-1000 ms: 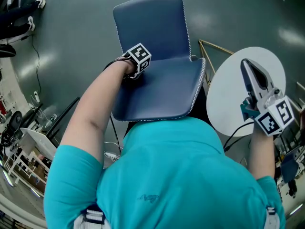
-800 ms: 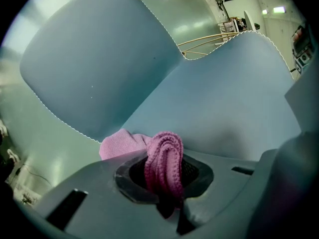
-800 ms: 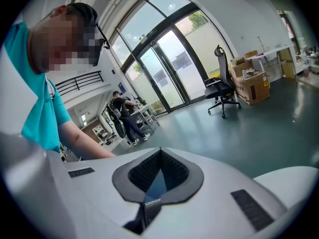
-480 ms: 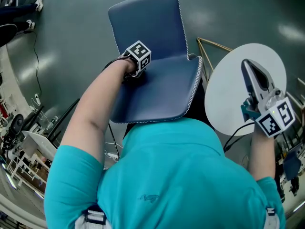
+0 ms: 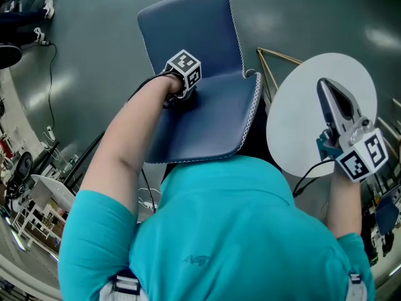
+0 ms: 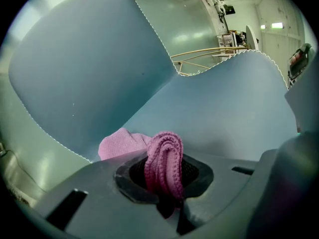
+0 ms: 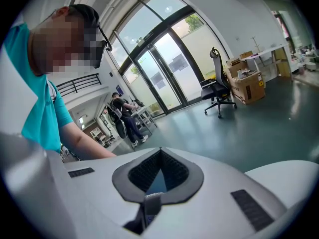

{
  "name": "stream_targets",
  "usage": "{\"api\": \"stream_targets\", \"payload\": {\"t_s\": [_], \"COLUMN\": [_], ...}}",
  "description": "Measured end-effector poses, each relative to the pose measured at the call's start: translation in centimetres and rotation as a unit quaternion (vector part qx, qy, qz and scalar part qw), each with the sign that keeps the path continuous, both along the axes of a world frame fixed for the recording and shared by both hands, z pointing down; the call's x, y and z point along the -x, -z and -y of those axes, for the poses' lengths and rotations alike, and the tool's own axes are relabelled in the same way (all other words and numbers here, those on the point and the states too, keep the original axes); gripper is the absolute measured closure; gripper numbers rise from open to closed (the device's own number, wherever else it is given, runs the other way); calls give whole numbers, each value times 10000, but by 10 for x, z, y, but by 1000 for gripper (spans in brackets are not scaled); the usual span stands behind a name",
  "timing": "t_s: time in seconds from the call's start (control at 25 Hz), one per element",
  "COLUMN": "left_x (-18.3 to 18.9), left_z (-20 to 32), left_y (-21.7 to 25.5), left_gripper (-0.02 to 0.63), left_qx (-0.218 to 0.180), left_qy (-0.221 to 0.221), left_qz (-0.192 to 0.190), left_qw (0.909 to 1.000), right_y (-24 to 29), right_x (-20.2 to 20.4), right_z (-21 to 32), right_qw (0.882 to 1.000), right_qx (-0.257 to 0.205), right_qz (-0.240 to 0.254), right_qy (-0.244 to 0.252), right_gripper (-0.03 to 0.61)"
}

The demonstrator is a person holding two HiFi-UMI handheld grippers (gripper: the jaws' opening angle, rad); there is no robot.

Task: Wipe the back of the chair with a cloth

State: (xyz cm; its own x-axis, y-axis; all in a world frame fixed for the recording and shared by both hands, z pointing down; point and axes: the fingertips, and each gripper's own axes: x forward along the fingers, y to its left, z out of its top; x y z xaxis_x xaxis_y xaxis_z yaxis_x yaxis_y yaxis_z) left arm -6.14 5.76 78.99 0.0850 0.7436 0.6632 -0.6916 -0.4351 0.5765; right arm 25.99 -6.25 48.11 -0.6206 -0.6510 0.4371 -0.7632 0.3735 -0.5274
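The blue chair shows its back (image 5: 188, 30) at the top of the head view and its seat (image 5: 210, 127) below. My left gripper (image 5: 178, 98) is down where seat and back meet, near the chair's left edge, shut on a pink cloth (image 6: 162, 163). A fold of the cloth (image 6: 119, 143) lies against the lower part of the chair back (image 6: 84, 68). The left gripper's (image 6: 164, 171) jaw tips are hidden under the cloth. My right gripper (image 5: 322, 86) hangs over the white round table, shut and holding nothing, its jaws (image 7: 158, 156) closed and pointing across the hall.
A white round table (image 5: 294, 124) on a thin wooden frame (image 5: 276, 58) stands right of the chair. Cables and racks (image 5: 25, 187) crowd the floor at the left. Across the hall are an office chair (image 7: 217, 91), cardboard boxes (image 7: 246, 83) and a person (image 7: 119, 113).
My left gripper with the cloth has edged a little toward the chair back. The chair has drifted slightly left in the head view. The right gripper has stayed put.
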Motion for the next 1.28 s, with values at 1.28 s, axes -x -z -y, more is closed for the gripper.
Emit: {"api": "stream_targets", "payload": {"t_s": [1.28], "left_x": [-158], "left_z": [27], "left_y": [-6], "left_gripper": [555], "left_qx": [-78], "left_qy": [485], "left_qz": [-667], "left_qw": [9966], "right_y": [-7], "right_x": [-36], "right_z": [-10], "right_qw": [9996], "right_qx": [-90], "right_qz": [-17], "right_qy": [-277], "right_gripper": [588]}}
